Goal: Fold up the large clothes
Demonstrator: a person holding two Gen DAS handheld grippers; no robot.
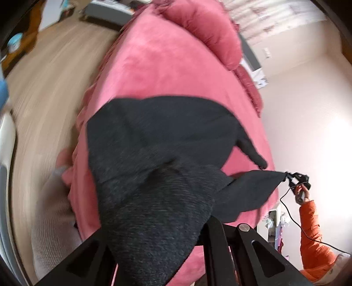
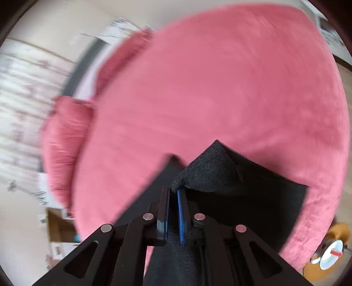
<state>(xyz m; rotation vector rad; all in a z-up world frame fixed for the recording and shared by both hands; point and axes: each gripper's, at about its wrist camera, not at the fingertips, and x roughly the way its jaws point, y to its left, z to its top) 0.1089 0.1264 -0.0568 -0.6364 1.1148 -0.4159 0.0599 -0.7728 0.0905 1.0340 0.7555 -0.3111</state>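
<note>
A home bedroom. A bed (image 1: 167, 72) covered by a pink velvet spread fills both views, with matching pillows (image 1: 211, 28) at its head, pale wood flooring (image 1: 50, 72) alongside, plain cream walls (image 1: 308, 88), and patterned curtains (image 1: 270, 17) at the far window.

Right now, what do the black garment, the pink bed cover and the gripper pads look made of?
Black garment: looks like a knit or fleece, matte, with fine ribbed rows and a fuzzy nap.
Bed cover: seems plush, velvet- or suede-like; soft sheen with light and dark brush streaks.
Right gripper pads: blue, smooth, probably rubber or plastic; cannot tell which.
</note>
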